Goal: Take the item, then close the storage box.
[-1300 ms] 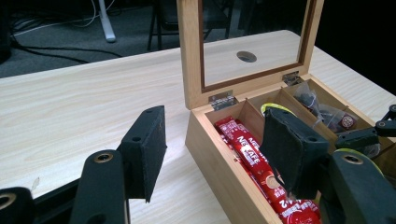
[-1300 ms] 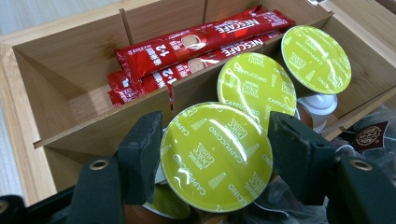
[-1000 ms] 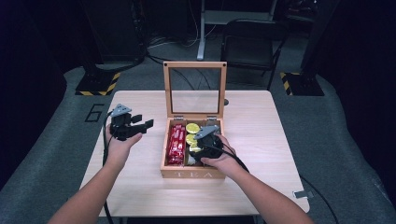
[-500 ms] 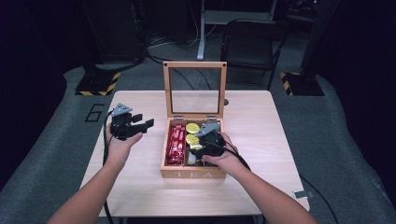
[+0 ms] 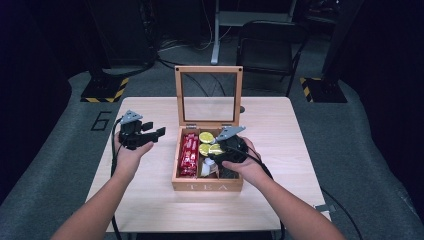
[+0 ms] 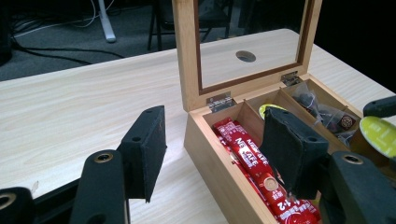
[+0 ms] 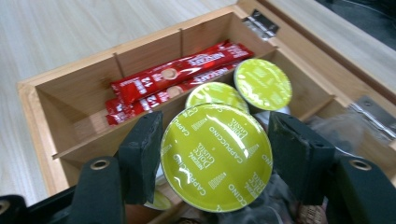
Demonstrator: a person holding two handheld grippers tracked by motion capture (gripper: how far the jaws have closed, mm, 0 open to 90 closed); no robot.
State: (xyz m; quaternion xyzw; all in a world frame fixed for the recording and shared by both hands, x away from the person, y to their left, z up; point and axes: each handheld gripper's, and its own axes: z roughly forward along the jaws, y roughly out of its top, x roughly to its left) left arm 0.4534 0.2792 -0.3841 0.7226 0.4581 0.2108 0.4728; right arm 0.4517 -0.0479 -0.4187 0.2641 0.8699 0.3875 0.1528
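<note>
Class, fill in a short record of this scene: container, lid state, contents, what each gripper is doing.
container: wooden tea box on the table
lid: lid open, standing upright
contents: red coffee sticks in the left compartment, green capsules in the middle one
right gripper: right gripper over the box, a green capsule between its fingers
left gripper: left gripper open, empty, left of the box

The table (image 5: 150,200) is lit brightly from overhead, while the floor around it falls into deep darkness toward 9 and 3 o'clock. The high view is soft and grainy. A pale glare is seen on the green capsule lid (image 7: 215,156). The jaws at 6 o'clock are slightly blurred.
</note>
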